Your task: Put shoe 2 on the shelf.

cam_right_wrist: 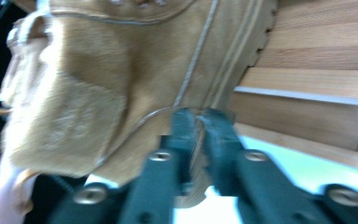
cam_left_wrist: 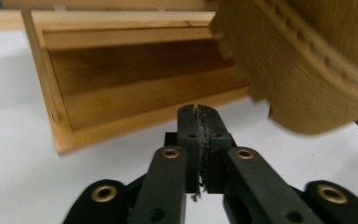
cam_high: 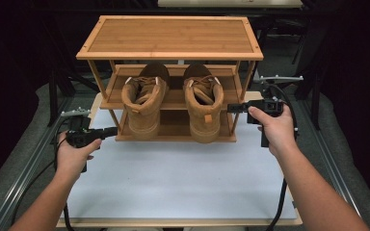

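Boots, tan, one pair: left boot (cam_high: 143,101) and right boot (cam_high: 203,102) are standing side by side on the middle shelf of a three-tier wooden rack (cam_high: 169,36), heels overhanging the shelf's near edge toward the person. The rack is sitting at the far edge of a white board (cam_high: 173,178) covering the desk. Left gripper (cam_high: 110,131) is hovering just off the rack's near-left corner, low beside the left boot's heel, jaws pressed together on nothing. Right gripper (cam_high: 230,108) is pointing in at the right boot from the rack's right side; in the right gripper view its jaws are lying together against the boot's side, whether pinching any suede cannot be told.
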Action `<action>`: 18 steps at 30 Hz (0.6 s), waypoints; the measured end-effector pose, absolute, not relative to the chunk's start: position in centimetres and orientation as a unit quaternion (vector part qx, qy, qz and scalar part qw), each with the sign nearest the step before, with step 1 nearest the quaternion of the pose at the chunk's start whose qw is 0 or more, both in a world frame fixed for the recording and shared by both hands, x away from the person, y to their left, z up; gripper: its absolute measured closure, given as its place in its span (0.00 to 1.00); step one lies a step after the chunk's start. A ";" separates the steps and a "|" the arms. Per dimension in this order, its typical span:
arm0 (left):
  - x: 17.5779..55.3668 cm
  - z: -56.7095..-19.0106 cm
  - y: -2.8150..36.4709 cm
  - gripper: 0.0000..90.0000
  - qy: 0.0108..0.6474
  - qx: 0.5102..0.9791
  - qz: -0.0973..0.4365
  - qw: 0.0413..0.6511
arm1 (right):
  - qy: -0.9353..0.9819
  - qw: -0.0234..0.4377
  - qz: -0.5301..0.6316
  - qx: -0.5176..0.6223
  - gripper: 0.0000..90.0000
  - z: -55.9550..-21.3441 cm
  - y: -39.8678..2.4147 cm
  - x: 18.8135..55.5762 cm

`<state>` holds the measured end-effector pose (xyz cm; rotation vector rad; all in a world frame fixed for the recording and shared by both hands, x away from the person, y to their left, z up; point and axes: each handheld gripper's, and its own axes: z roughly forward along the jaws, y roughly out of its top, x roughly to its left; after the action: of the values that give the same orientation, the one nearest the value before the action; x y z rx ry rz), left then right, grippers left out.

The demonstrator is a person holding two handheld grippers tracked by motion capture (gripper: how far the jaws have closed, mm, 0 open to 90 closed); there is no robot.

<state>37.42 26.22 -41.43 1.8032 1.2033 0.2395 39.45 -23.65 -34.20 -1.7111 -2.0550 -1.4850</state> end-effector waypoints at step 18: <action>41.8 -39.5 22.0 1.00 0.481 0.722 0.136 0.478 | -0.646 0.013 -0.492 -0.584 1.00 -38.3 -21.2 41.9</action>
<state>41.82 22.03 -39.53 1.7623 1.1752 0.3326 41.89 -21.20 -38.26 -1.8187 -2.0135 -1.5323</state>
